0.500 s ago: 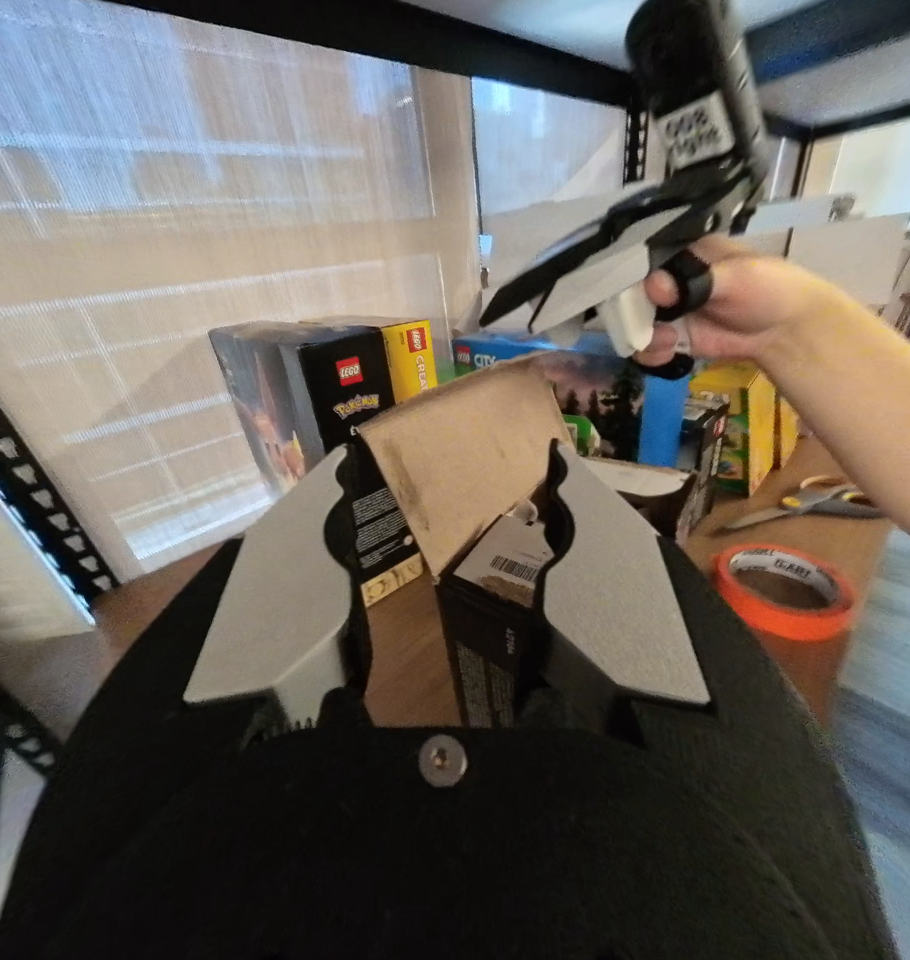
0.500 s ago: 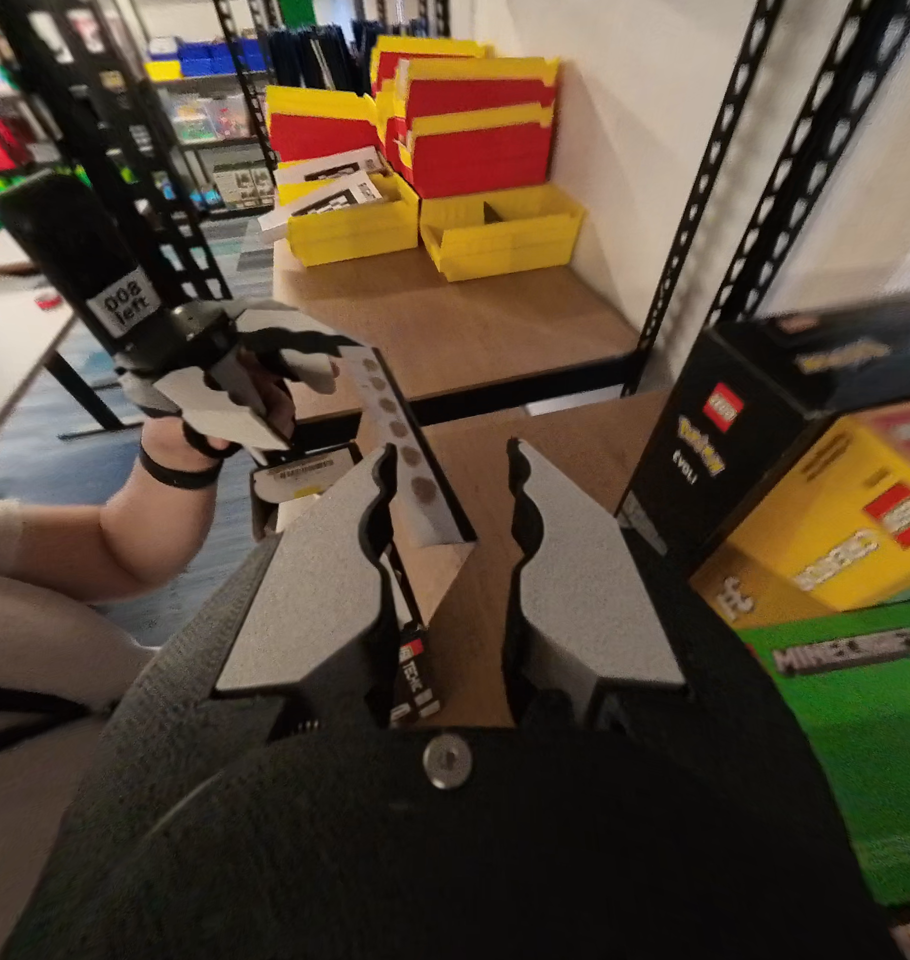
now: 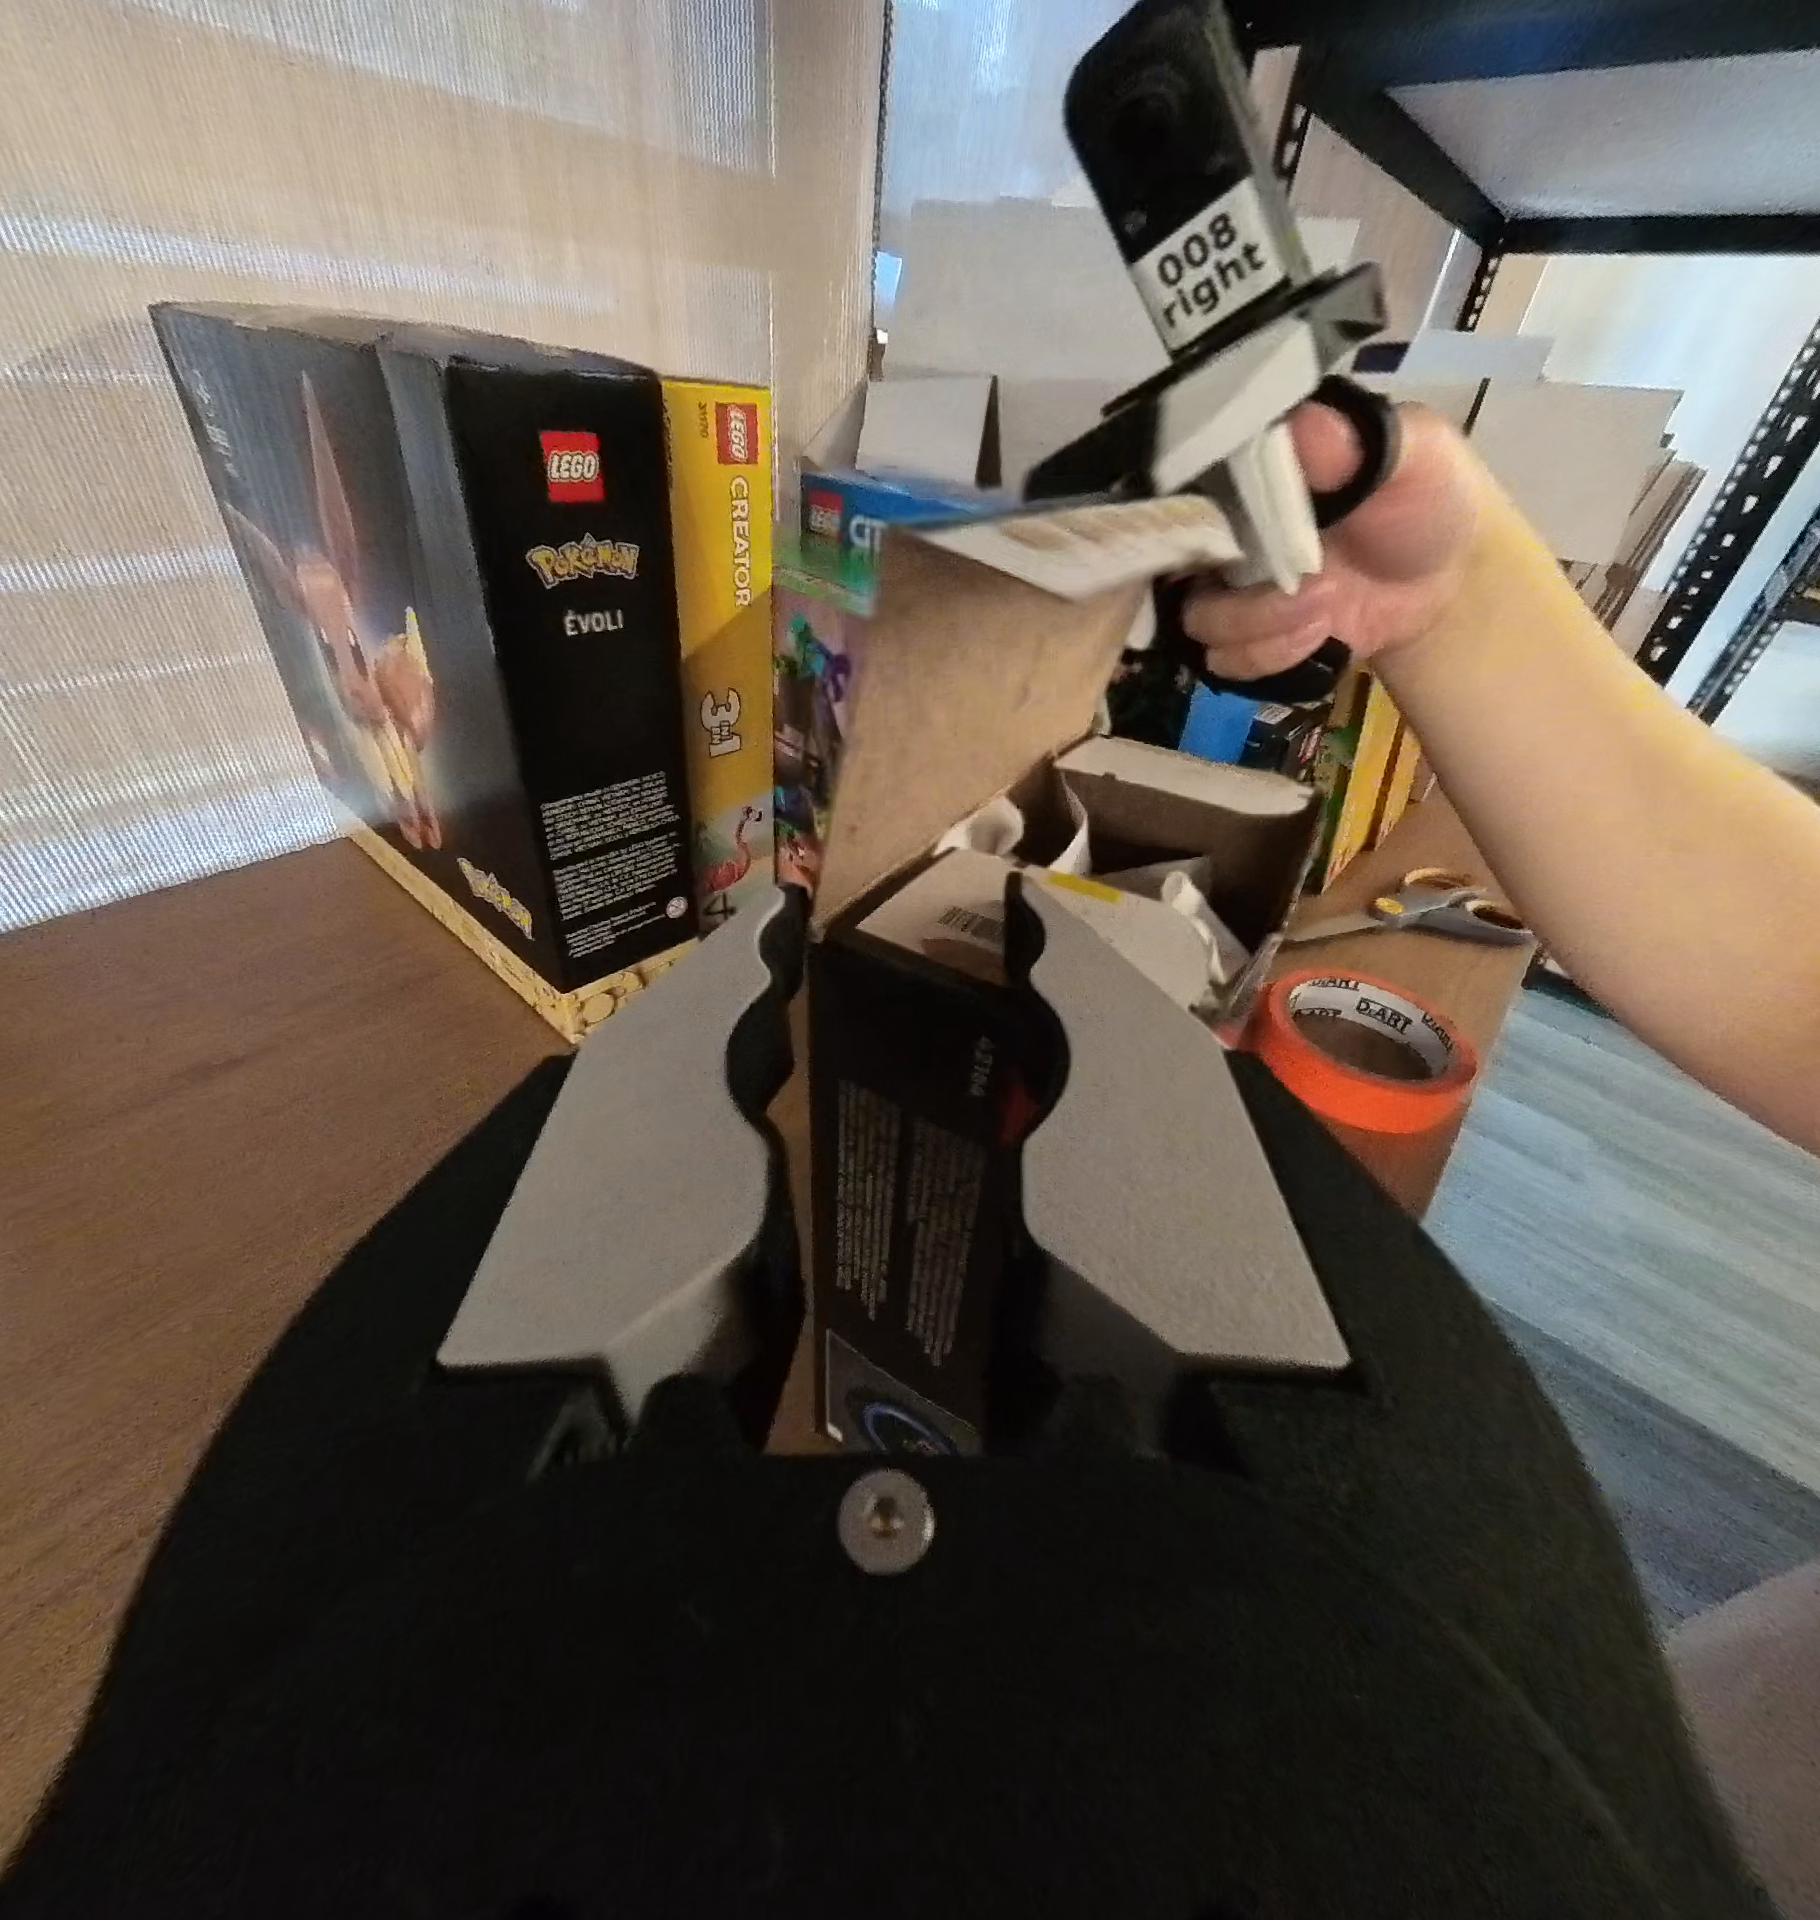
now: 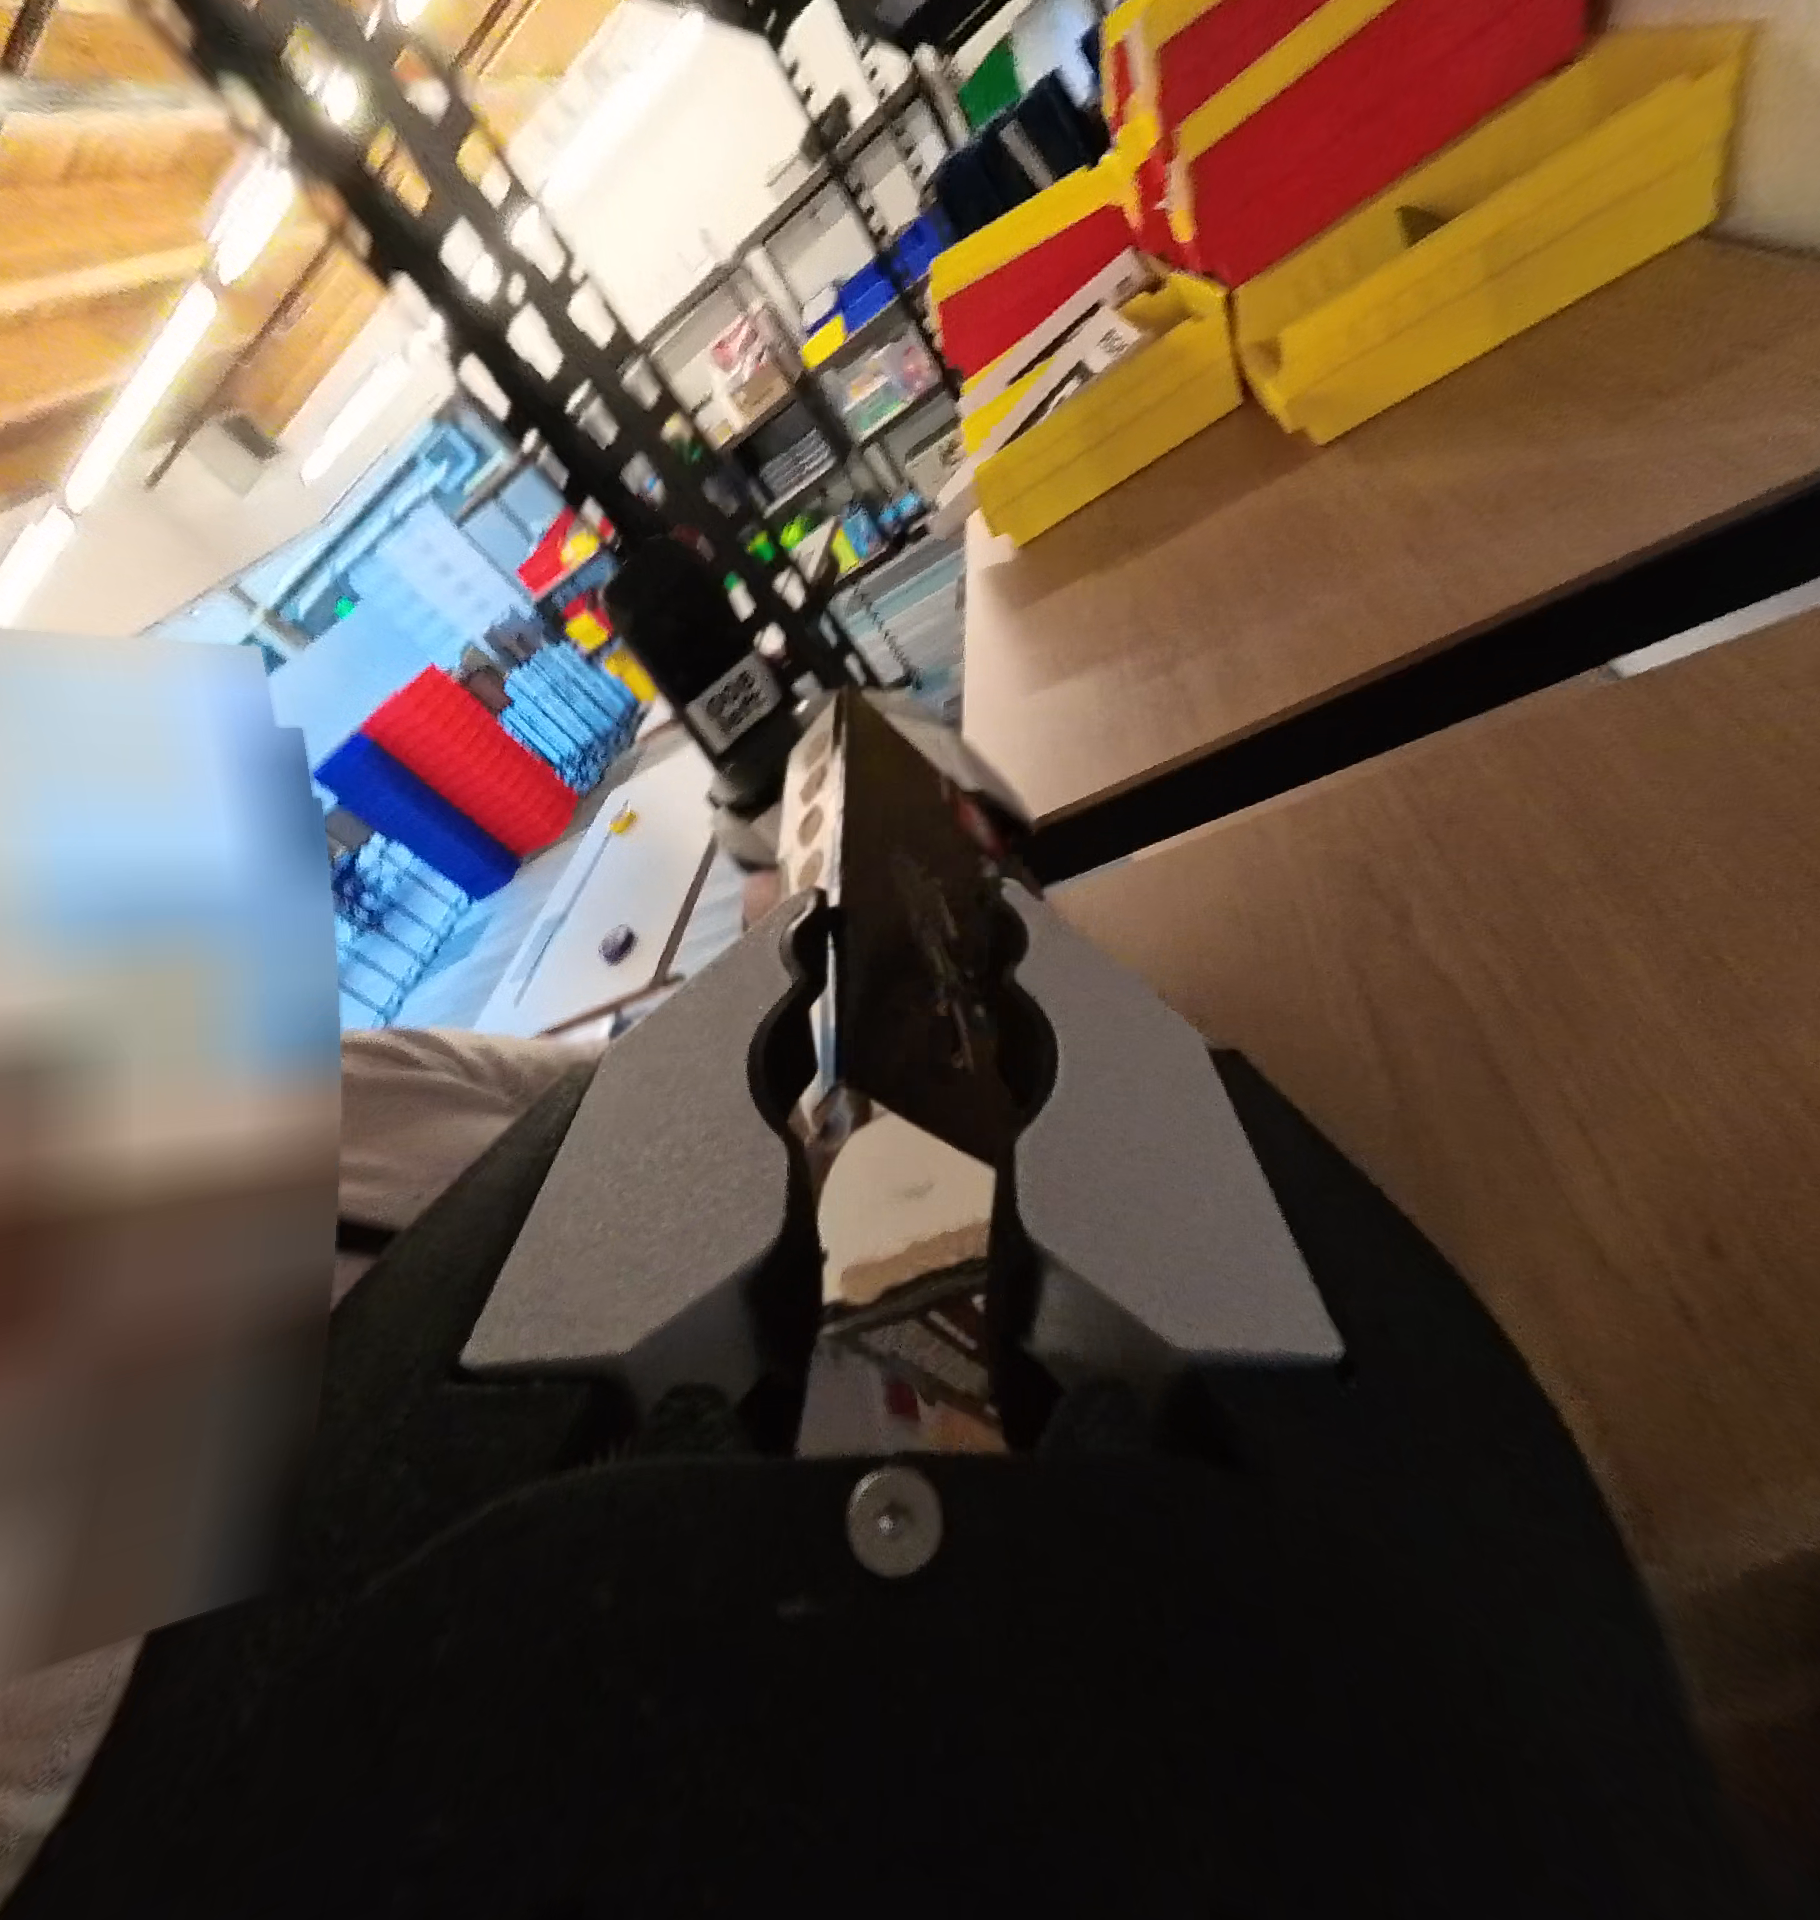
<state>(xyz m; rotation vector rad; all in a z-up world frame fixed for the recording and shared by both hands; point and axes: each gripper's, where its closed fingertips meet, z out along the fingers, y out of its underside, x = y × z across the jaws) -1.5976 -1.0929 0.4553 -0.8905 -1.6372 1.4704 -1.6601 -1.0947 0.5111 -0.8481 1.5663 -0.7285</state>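
Black cardboard box (image 3: 911, 1143), opened, near the brown table's (image 3: 210, 1091) right edge, sits clamped in the left gripper (image 3: 901, 935) fingers, while the right gripper (image 4: 911, 925) fingers, now higher, pinch its lifted flap (image 3: 979, 717) wider open.

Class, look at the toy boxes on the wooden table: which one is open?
The black box between the left gripper's jaws: its brown cardboard flap is lifted by the right gripper. The others stand closed.
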